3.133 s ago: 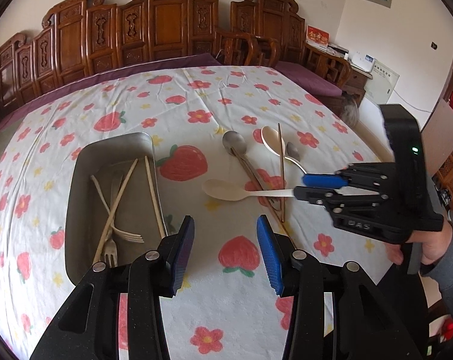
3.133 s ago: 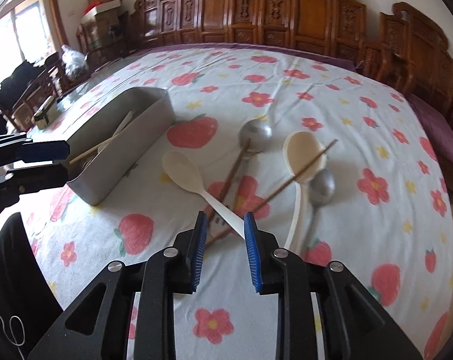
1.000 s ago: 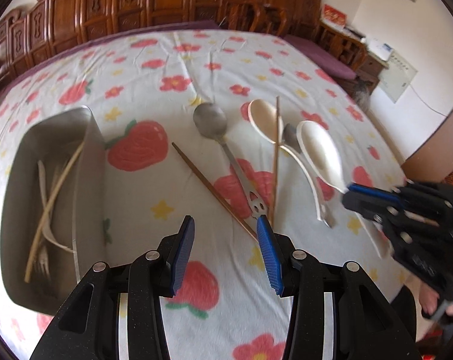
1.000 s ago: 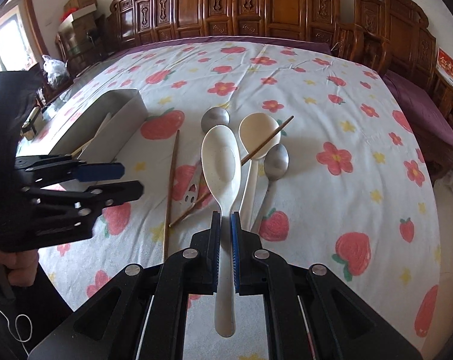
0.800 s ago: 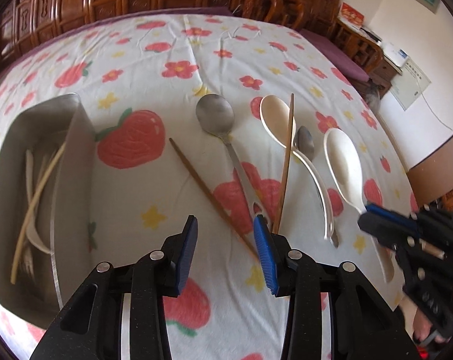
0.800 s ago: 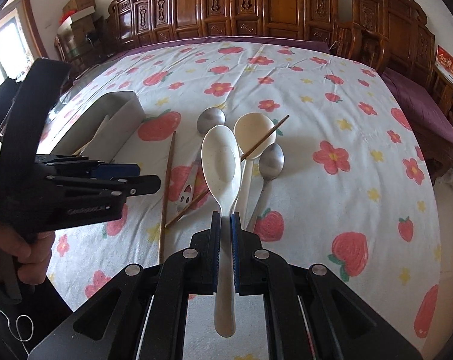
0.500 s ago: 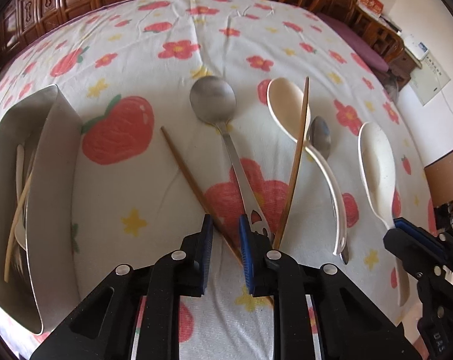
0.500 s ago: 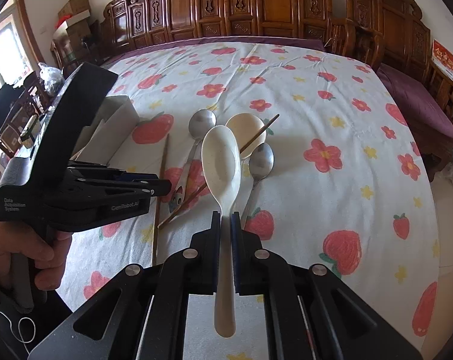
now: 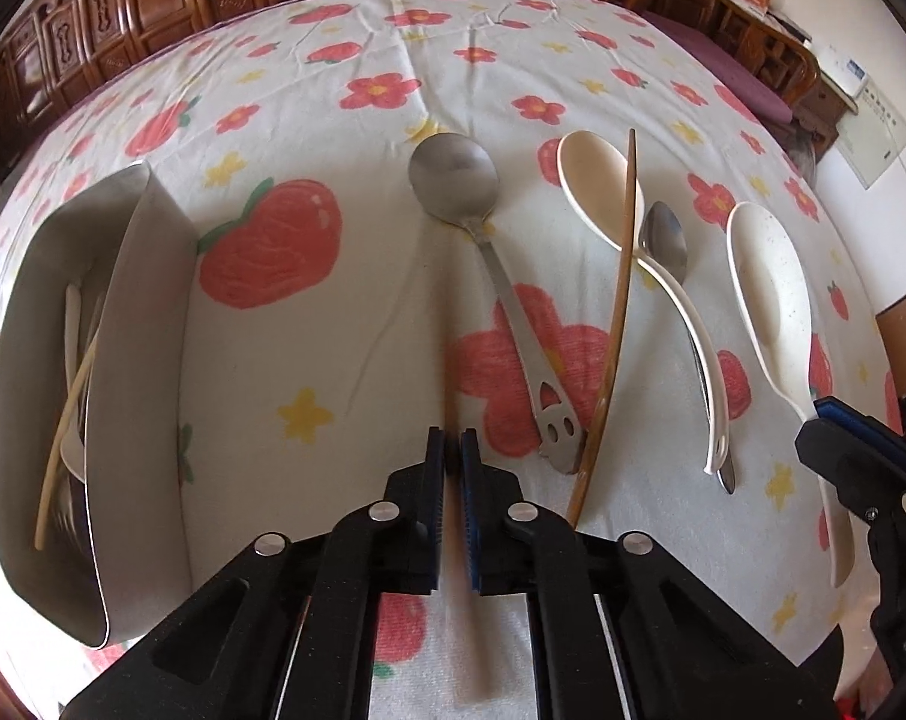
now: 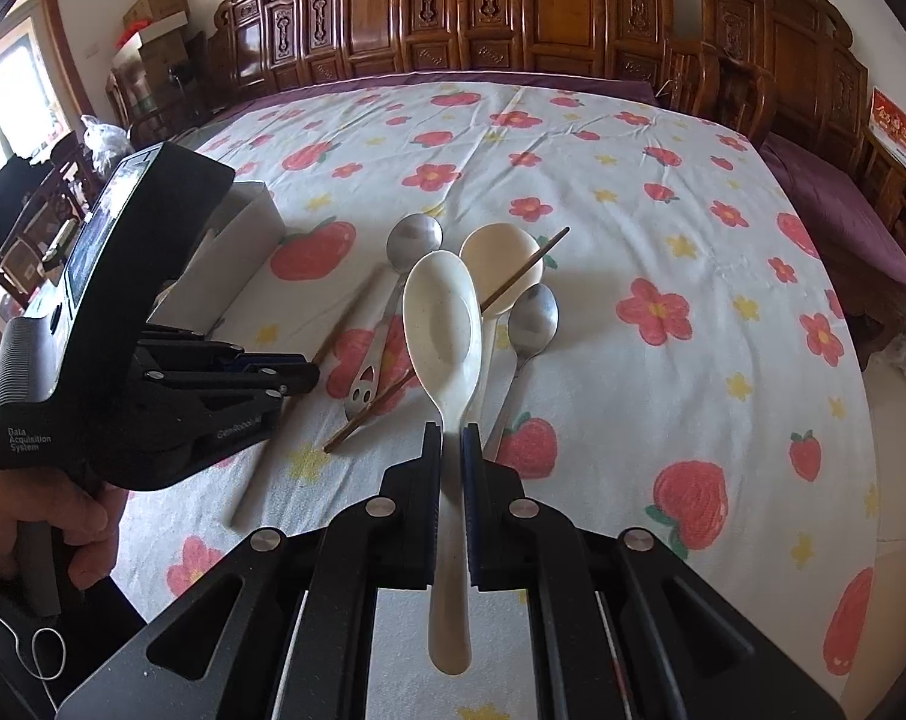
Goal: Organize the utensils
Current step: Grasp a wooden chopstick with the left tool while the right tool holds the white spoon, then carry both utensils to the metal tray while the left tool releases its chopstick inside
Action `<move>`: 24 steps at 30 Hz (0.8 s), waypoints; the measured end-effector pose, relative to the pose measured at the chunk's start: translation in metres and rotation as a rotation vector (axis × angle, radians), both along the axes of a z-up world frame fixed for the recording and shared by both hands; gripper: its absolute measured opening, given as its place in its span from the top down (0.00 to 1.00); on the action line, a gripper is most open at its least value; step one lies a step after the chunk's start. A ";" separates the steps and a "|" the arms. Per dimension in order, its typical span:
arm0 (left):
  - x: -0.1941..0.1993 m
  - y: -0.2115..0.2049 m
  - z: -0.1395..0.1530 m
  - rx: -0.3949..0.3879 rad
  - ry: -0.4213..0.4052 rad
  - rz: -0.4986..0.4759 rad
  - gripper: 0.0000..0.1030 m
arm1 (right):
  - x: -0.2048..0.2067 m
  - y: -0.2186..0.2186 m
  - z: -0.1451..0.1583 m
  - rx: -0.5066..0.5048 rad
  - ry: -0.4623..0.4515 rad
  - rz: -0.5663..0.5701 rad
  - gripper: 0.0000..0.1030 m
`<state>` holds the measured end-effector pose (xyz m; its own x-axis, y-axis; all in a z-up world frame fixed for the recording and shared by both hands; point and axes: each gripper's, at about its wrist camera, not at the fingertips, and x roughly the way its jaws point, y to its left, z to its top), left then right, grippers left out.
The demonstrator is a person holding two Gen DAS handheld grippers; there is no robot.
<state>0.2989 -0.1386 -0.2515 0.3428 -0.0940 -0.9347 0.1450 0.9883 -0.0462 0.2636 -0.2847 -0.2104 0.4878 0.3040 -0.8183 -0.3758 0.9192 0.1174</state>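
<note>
My left gripper [image 9: 452, 443] is shut on a brown chopstick [image 9: 447, 372], blurred, running forward over the cloth; it also shows in the right wrist view [image 10: 333, 336]. My right gripper [image 10: 451, 437] is shut on a cream spoon [image 10: 441, 312] and holds it above the table; that spoon shows in the left wrist view [image 9: 771, 294]. A metal tray [image 9: 135, 372] at the left holds forks and chopsticks. On the cloth lie a large metal spoon [image 9: 456, 186], a second cream spoon [image 9: 597, 180], a small metal spoon [image 9: 666, 240] and another chopstick [image 9: 618, 300].
The table has a white cloth [image 9: 345, 312] with strawberries and flowers. Carved wooden chairs [image 10: 513, 12] stand along the far side. The table edge [image 10: 891, 480] drops off at the right.
My left gripper has closed on the brown chopstick, which now points forward and looks blurred. My right gripper still holds the cream spoon, hardly moved.
</note>
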 end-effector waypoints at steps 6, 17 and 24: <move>-0.010 0.013 0.007 -0.021 -0.028 0.008 0.96 | -0.002 0.006 0.004 0.008 -0.007 0.012 0.92; -0.033 0.029 0.069 0.008 -0.178 -0.040 0.96 | -0.013 0.016 0.030 0.050 -0.064 0.018 0.92; -0.041 0.041 0.098 0.021 -0.239 -0.055 0.96 | -0.020 0.027 0.042 0.064 -0.091 0.035 0.92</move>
